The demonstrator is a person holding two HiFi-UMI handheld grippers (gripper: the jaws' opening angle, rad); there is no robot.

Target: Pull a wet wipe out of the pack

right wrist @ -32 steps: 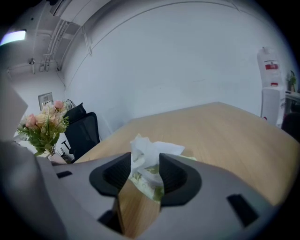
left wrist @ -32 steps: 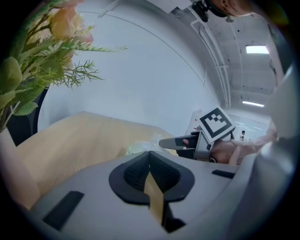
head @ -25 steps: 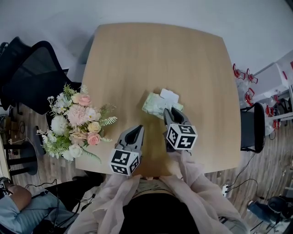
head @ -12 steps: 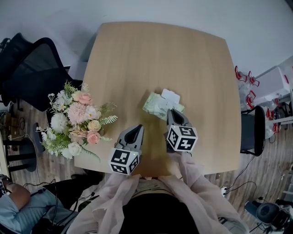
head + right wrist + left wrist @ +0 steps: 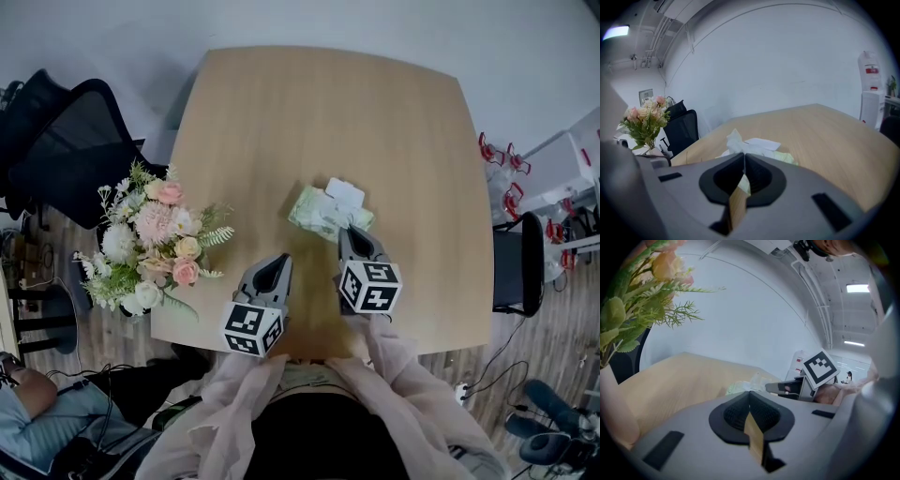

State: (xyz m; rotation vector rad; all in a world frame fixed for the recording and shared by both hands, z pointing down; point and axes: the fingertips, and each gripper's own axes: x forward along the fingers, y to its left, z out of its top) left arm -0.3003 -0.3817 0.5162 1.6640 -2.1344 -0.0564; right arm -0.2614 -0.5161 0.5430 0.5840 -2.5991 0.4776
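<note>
Wet wipe (image 5: 734, 138): a white crumpled tuft standing up out of the top of the pack, right at the tips of my right tongs.
Pack (image 5: 317, 211): pale green and soft, lying flat on the table a little right of its middle, nearer my edge than the far one. Its white flap (image 5: 345, 193) lies folded open toward the far side.
Black chair (image 5: 75, 150): on the floor off the table's left side, well apart from the pack.
Flowers (image 5: 155, 246): pink, peach and white blooms with green sprigs, at the table's left edge near my corner. They fill the upper left of the left gripper view.
Left tongs (image 5: 279, 265): jaws together with nothing between them. I hold them over the near part of the table, left of the pack and apart from it, pointing toward the far side.
Table (image 5: 309, 112): light wood with rounded corners, carrying the pack.
Right tongs (image 5: 352, 231): jaws closed, pinching the wet wipe low down where it leaves the pack. The tips sit at the pack's near side and tilt downward, with the marker cube toward me. In the right gripper view the tuft rises straight above the meeting line of the jaws, and the flap lies just right of it.
Dark chair (image 5: 518, 262): past the table's right edge, well apart from the pack.
</note>
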